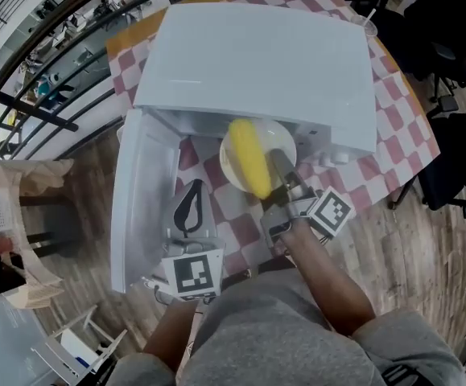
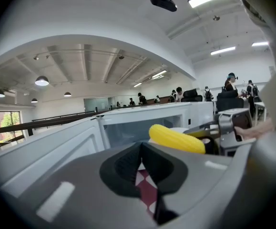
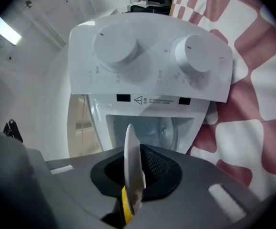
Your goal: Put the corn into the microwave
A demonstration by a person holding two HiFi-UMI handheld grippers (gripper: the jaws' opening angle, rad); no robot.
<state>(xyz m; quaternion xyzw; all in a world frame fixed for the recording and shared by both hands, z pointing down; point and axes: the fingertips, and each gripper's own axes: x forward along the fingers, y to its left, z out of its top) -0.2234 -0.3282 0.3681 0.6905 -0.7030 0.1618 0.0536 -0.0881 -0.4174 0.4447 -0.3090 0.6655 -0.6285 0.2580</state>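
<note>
**Microwave [image 1: 257, 63] open, corn [image 1: 249, 159] at its mouth**

On the table [image 1: 402, 103], its door [image 1: 140, 199] stands wide. The right hand-held gripper [image 1: 279, 167] clamps the plate [image 1: 277, 139] by its rim, with the corn lying on it. The left hand-held gripper [image 1: 194, 187] is closed and empty. Next: slide the plate in level, then release.

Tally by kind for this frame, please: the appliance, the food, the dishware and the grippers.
microwave: 1
corn cob: 1
white plate: 1
grippers: 2 (left gripper, right gripper)
Total: 5
</note>
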